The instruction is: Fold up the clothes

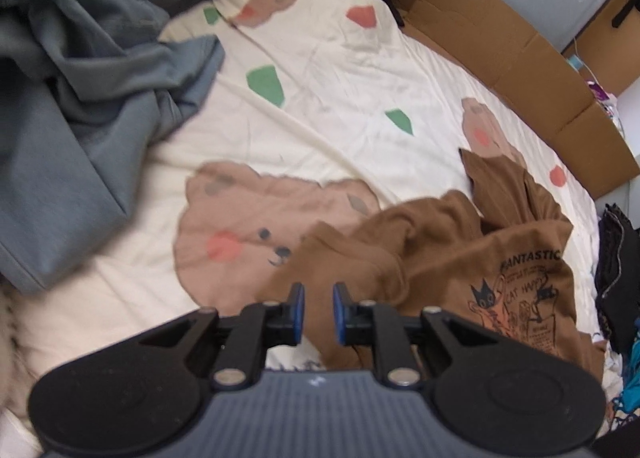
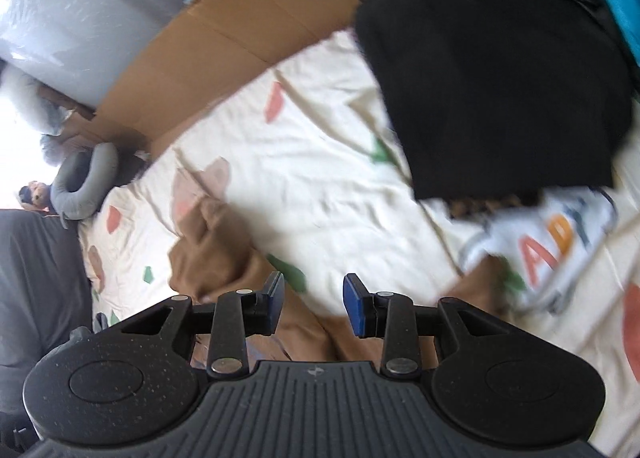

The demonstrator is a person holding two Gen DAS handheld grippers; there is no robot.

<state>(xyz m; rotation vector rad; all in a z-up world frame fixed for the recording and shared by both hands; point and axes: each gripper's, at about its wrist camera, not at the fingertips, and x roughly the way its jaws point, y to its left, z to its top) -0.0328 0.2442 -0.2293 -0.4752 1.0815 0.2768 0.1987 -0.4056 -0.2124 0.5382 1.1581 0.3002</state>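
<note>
A brown T-shirt (image 1: 440, 250) with a black cat print lies crumpled on the cream bear-print bedspread (image 1: 320, 97), low and right in the left wrist view. My left gripper (image 1: 319, 298) hovers over its left edge, jaws a narrow gap apart with no cloth pinched between them. In the right wrist view the same brown shirt (image 2: 216, 250) lies bunched under and left of my right gripper (image 2: 314, 294), which stands open and empty above the bedspread (image 2: 304, 161).
A blue-grey garment (image 1: 80, 97) is heaped at the left. Flattened cardboard (image 1: 500, 37) lines the bed's far edge. A black garment (image 2: 500, 77) covers a white lettered shirt (image 2: 552, 246) at the right. A grey neck pillow (image 2: 86, 185) lies at the bed's far end.
</note>
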